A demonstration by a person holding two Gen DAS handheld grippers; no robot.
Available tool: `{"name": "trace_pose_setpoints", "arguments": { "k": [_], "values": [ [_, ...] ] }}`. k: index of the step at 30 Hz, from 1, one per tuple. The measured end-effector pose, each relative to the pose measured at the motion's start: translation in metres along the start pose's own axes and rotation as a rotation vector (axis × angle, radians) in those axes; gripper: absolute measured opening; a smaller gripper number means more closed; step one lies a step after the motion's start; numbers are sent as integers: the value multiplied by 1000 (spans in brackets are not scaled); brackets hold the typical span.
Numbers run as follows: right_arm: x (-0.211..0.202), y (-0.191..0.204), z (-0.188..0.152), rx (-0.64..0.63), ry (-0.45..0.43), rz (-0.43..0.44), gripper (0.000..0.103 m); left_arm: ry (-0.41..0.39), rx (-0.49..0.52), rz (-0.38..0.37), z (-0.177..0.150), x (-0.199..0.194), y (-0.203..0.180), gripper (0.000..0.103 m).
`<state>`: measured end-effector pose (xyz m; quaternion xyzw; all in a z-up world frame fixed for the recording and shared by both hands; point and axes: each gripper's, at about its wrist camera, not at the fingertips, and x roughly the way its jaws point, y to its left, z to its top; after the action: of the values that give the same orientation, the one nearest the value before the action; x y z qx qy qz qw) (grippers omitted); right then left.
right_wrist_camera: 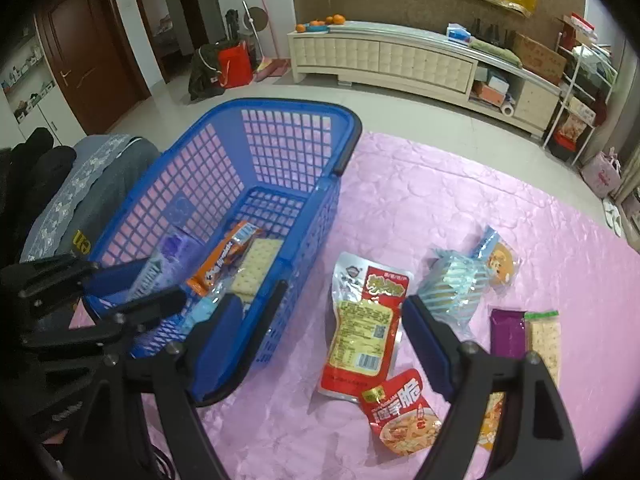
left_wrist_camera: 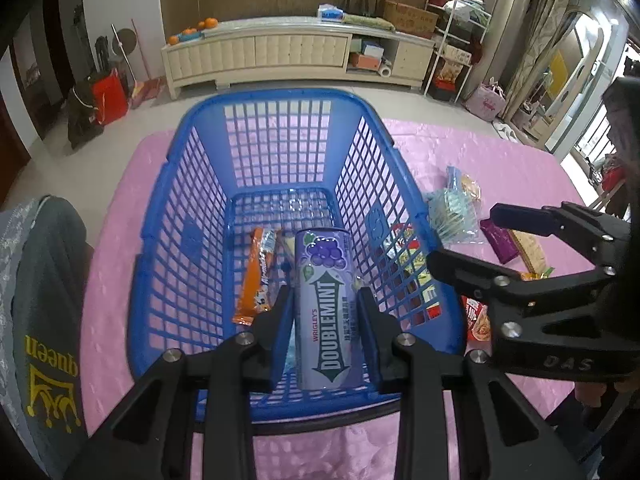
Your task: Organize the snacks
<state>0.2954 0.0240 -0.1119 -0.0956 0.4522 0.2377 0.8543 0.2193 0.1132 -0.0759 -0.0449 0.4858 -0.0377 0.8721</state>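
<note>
Doublemint gum bottle [left_wrist_camera: 326, 308] in left gripper [left_wrist_camera: 325, 312], "WRIGLEY'S" label, blue basket [left_wrist_camera: 168, 216]

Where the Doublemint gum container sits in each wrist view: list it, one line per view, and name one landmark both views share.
Left wrist view: the Doublemint container is low centre, between the left gripper fingers, over the basket.
Right wrist view: it shows at left, tilted, held by the left gripper inside the basket.
Shared landmark: the blue basket on the pink cloth.
</note>
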Motion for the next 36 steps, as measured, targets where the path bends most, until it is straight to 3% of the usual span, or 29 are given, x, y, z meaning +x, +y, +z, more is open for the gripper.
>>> {"name": "trace_pose_setpoints", "arguments": {
  "k": [8, 12, 15, 18, 22, 36],
  "values": [
    [-5, 0, -2, -5, 3, -3, 85, 27, 15, 14, -7, 5, -4, 30],
    [-14, 1, -4, -14, -5, 0, 85, -11, 0, 7, -7, -7, -8, 47],
    [-25, -4, -5, 4, -17, 16, 85, -45, 22, 19, -7, -23, -14, 51],
    [-39, -10, -7, 13, -50, 0, 85, -74, 17, 16, -7, -39, -17, 64],
    [-56, -19, -13, 12, -63, -13, 85, -108, 6, 5, -7, -60, -26, 72],
    [-107, -81, -56, 94, -97, -75, 85, -134, 70, -32, -9, -74, -105, 77]
  ]
}}
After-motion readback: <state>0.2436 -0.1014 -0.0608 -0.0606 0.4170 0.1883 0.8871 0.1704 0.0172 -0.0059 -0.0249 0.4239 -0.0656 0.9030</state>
